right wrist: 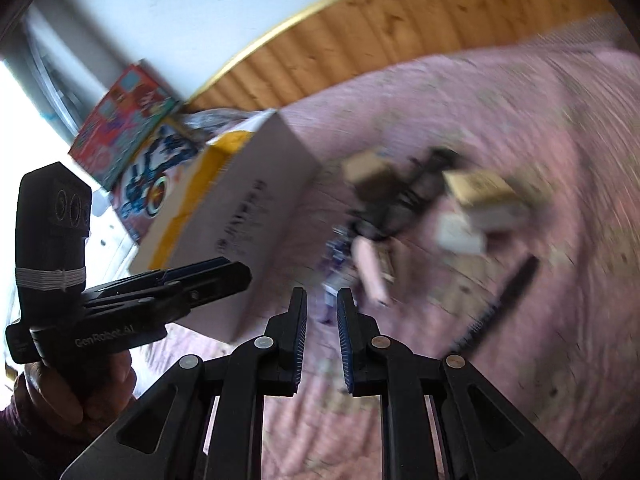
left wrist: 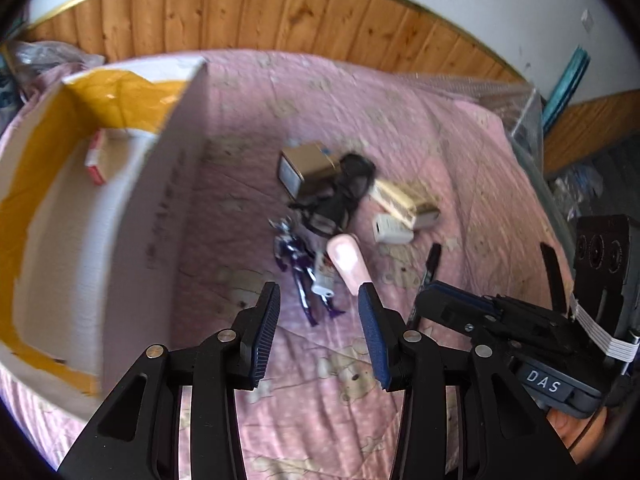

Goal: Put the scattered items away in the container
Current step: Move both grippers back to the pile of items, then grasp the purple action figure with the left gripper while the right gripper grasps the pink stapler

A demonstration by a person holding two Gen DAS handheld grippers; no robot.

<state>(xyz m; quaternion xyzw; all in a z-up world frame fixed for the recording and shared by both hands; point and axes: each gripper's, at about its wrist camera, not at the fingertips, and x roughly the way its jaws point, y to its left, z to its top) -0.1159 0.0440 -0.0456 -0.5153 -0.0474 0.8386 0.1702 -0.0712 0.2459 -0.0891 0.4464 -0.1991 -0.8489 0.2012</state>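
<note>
An open white cardboard box (left wrist: 172, 184) (right wrist: 256, 208) stands on the left of the pink bedspread (left wrist: 460, 160), with a small red-and-white carton (left wrist: 98, 156) inside. To its right lie scattered items: a brown box (left wrist: 306, 170), a black pouch (left wrist: 346, 192), a gold box (left wrist: 404, 198), a white block (left wrist: 394, 231), a pink oblong case (left wrist: 348, 266), a purple figure (left wrist: 298, 270) and a black comb (right wrist: 506, 300). My left gripper (left wrist: 320, 296) hangs open and empty above the figure. My right gripper (right wrist: 322, 300) stands with a narrow gap and nothing in it, short of the pile.
A wooden wall panel (left wrist: 280, 8) runs behind the bed. A clear plastic bin (left wrist: 524, 120) stands at the bed's right edge. Colourful printed boxes (right wrist: 124, 128) lean beyond the cardboard box, and a plastic bag (left wrist: 52, 56) lies behind it. A hand (right wrist: 76, 392) holds the left gripper.
</note>
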